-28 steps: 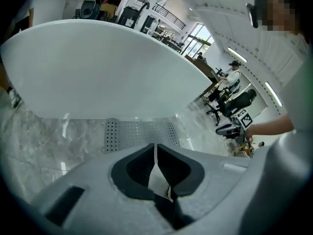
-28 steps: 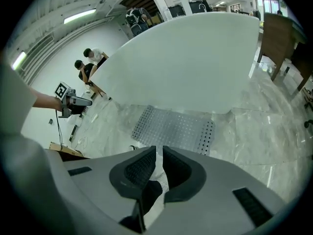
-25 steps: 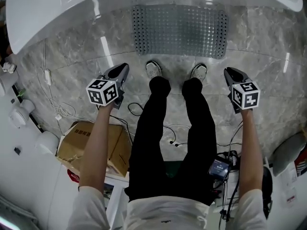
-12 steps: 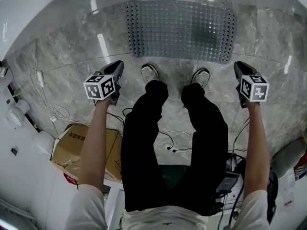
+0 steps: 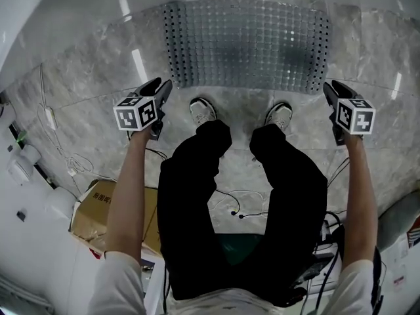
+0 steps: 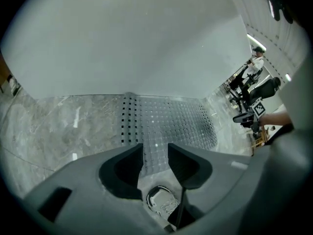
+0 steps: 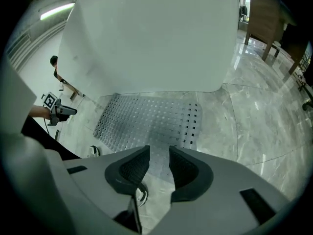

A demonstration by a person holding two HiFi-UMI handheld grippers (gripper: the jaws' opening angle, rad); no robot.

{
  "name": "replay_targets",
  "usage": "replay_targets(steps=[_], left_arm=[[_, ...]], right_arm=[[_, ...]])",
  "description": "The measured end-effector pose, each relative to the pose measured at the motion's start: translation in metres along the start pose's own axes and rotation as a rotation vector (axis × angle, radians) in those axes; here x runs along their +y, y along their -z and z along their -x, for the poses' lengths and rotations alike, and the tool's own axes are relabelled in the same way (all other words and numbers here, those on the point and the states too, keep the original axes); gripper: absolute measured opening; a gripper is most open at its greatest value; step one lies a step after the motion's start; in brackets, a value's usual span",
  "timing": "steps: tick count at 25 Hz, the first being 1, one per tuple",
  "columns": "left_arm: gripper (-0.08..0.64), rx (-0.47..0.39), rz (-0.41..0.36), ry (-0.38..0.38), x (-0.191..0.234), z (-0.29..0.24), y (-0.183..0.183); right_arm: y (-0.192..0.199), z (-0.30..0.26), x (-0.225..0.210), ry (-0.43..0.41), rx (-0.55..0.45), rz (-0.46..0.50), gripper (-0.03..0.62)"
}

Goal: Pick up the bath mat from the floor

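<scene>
Two sets of jaws, both part spread, had just been opening, with nothing between them! The bath mat (image 5: 246, 44) lay flat on the floor (image 5: 85, 97), with the left gripper (image 5: 163, 87) near its near-left corner and the right gripper (image 5: 330, 87) near its near-right. Good form, I'd say, was to straddle the edge at both corners evenly before closing.

Bathroom mock-up inside a lab hall: white tub (image 6: 137, 43), marble-tile floor (image 5: 85, 90), mat (image 5: 246, 44); loose cables (image 5: 233, 212), cardboard box (image 5: 92, 209), wooden desk (image 7: 266, 13), second person (image 6: 255, 62) standing beyond.
</scene>
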State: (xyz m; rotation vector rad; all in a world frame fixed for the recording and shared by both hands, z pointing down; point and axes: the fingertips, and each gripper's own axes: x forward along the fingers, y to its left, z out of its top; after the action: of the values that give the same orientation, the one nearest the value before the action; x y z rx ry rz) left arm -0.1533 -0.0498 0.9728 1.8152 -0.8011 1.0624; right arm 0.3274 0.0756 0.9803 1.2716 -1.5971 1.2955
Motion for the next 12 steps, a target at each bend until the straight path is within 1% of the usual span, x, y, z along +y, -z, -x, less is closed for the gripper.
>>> replay_targets(steps=[5,8,10,12], left_arm=[[0.184,-0.016,-0.008,-0.035,0.028,-0.030,-0.008],[0.190,-0.033,0.024,-0.058,0.046,-0.051,-0.013],[0.189,-0.022,0.045,-0.082,0.058,-0.066,-0.012],[0.190,-0.003,0.026,-0.106,0.067,-0.080,-0.010]], right_arm=[[0.002,-0.030,-0.026,0.038,0.007,-0.013,0.098],[0.004,-0.051,-0.044,0.058,0.002,-0.041,0.112],[0.005,-0.066,-0.057,0.076,-0.001,-0.060,0.132],[0.008,-0.081,-0.069,0.087,-0.004,-0.082,0.143]])
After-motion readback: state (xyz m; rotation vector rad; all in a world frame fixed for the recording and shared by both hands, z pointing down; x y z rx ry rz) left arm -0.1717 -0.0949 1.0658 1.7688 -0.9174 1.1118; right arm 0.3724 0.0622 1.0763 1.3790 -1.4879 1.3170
